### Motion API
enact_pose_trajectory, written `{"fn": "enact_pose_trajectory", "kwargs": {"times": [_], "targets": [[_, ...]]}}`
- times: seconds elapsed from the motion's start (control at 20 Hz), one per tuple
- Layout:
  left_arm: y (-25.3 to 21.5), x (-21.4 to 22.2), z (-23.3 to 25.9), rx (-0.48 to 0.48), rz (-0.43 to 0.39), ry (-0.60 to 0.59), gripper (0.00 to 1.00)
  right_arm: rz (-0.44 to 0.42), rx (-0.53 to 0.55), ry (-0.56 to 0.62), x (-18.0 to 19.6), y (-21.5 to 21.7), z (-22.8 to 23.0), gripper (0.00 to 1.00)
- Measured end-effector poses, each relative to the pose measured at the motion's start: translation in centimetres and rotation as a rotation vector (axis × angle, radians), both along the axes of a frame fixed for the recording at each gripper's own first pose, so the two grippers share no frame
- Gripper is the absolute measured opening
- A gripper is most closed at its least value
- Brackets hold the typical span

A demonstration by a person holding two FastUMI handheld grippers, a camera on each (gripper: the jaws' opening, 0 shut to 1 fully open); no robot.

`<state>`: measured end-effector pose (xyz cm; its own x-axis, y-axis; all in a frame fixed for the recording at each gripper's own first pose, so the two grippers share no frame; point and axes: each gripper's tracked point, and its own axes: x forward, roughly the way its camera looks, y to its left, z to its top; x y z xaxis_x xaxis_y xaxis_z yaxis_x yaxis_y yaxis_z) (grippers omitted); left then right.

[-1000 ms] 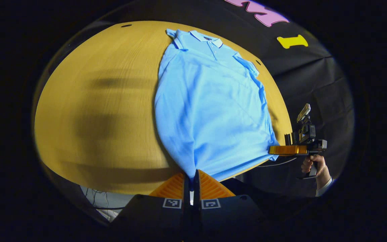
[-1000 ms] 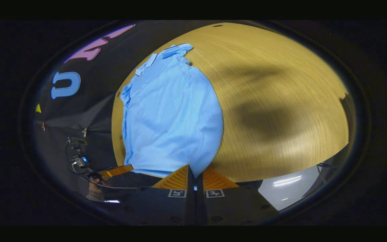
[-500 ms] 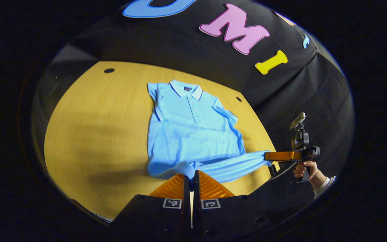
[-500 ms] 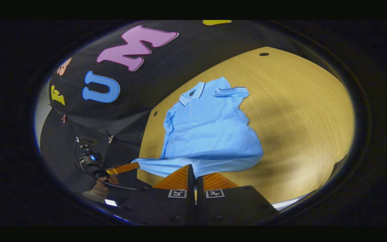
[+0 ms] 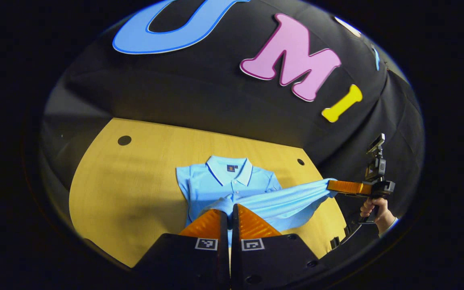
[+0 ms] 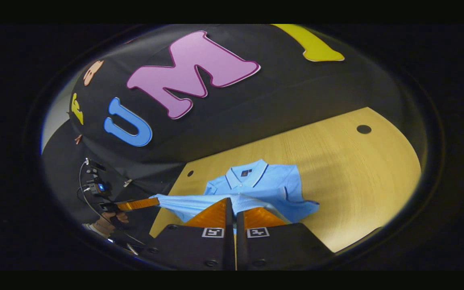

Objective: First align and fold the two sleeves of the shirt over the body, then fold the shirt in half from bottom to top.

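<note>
- Light blue polo shirt (image 5: 232, 185) is lying on the wooden table (image 5: 135, 193), collar end toward the booth's black wall, with its bottom hem lifted off the wood and stretching taut between my two grippers.
- Its collar (image 5: 227, 168) is lying flat, placket buttons facing up, and the upper chest is resting on the table beyond the raised hem.
- In the right gripper view the same shirt (image 6: 272, 185) is showing its collar (image 6: 246, 175) and one folded-in sleeve edge nearest the table's open side.
- I am holding my left gripper (image 5: 228, 215) just in front of the collar, fingers pressed together on one hem corner, blue cloth showing in the narrow slit between them.
- I am holding my right gripper (image 6: 232, 215) likewise clamped on the other hem corner, fabric bunching over both fingers.
- From the left gripper view, my right gripper (image 5: 346, 187) is hanging off to the side of the shirt, beyond the table's edge, with the hem pulled out to its tip and my hand (image 5: 375, 209) wrapping the handle below.
- From the right gripper view, my left gripper (image 6: 137, 204) is sitting beside the shirt's far hem corner, my hand (image 6: 109, 219) under it and cables trailing from the mount.
- Round dark holes are marking the table's far corners on either side of the shirt.
</note>
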<state>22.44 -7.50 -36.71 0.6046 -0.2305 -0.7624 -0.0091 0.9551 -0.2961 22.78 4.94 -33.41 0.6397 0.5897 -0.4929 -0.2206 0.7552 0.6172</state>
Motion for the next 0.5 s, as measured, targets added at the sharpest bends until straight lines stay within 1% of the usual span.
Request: {"fn": "enact_pose_trajectory", "kwargs": {"times": [0.1,0.15,0.25,0.3,0.35,0.4,0.5], "targets": [[0.5,4.6,-1.1,0.043,0.009,-0.036,0.07,-0.008,-0.029,-0.010,4.4,0.8,-1.0,0.06],[1.3,6.5,-2.2,0.063,0.040,-0.034,0.07,-0.020,-0.039,0.000,6.4,1.0,-2.0,0.06],[2.1,10.0,-4.8,0.027,0.125,-0.005,0.06,-0.048,-0.061,0.032,9.9,1.7,-4.7,0.06],[2.6,11.5,-6.6,0.014,0.154,0.011,0.07,-0.051,-0.086,0.046,11.4,2.0,-6.6,0.06],[3.4,12.1,-8.9,0.030,0.171,0.044,0.07,-0.047,-0.115,0.066,12.5,2.3,-8.6,0.06],[4.2,12.1,-10.7,0.066,0.173,0.080,0.07,-0.037,-0.134,0.089,13.1,2.9,-10.3,0.06],[4.9,11.9,-14.5,0.129,0.155,0.147,0.07,-0.034,-0.180,0.142,14.0,3.2,-13.8,0.06]]}}
